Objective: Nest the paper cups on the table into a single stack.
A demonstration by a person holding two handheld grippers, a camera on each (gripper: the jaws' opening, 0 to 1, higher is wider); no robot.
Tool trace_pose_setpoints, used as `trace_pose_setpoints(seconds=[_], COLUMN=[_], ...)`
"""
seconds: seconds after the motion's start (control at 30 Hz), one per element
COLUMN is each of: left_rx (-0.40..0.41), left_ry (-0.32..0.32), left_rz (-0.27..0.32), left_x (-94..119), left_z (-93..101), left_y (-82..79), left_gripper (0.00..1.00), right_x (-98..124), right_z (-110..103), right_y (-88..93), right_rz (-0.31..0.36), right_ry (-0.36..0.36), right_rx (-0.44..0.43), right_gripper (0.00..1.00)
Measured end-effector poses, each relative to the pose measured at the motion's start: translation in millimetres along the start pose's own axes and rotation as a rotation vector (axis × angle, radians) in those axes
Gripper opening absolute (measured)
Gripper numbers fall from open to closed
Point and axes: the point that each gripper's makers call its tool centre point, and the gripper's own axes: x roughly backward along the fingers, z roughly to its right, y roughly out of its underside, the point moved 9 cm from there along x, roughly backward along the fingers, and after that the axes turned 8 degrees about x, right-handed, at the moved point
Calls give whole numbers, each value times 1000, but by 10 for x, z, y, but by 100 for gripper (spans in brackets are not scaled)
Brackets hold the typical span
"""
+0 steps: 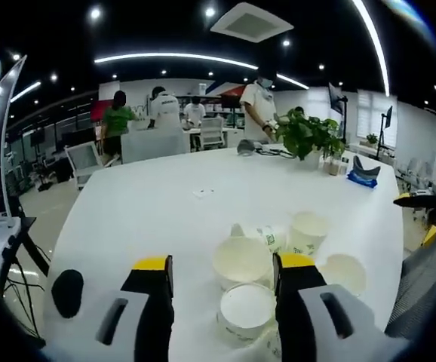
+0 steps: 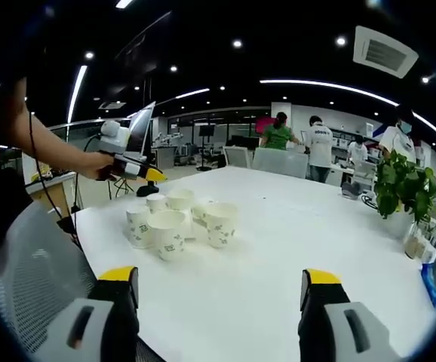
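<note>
Jaws of the left gripper (image 1: pixel 222 273) stood spread apart with nothing between them, poised over the cluster of paper cups (image 1: pixel 242 262); jaws of the right gripper (image 2: pixel 222 285) were likewise parted and empty, held well back from the cups. The cups sat loose near the table's near edge, none nested yet as far as could be told: in the right gripper view about six showed, most upright with mouths open, the nearest cup (image 2: pixel 167 233) in front and another cup (image 2: pixel 221 224) just beside it, with one lying on its side between them. In the left gripper view one wide-mouthed cup lay framed between the left jaws, a lower cup (image 1: pixel 247 312) near the right jaw. Judged step: the approach to a first pick, stacking not begun. The next move likely called for the left gripper to descend on one cup's rim and close gently, since thin paper walls would crush under a hard pinch, then lift it clear of its neighbours. Beyond the cups, the white table (image 2: pixel 278 249) carried a potted plant (image 2: pixel 401 186) at its far side; people stood by desks in the background.
</note>
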Motion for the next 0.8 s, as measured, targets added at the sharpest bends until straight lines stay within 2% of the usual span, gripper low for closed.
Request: trace_pose_setpoints(seconds=[0.13,0.47,0.63,0.8], left_rx=[9,15,-11,-3], left_ry=[4,12,9,17], left_rz=[-26,-134,-207,-241], left_x=[-73,-250,-352,-438], left_z=[-27,-60,-108,-94], left_y=[3,13,34,28], left_gripper=[48,44,44,42], right_x=[2,5,7,8], right_z=[2,5,7,15], right_y=[0,6,7,13], right_rz=[-1,-2,-4,-7], right_ry=[3,4,6,11], right_rx=[0,-1,-1,-6], right_gripper=[90,89,89,89])
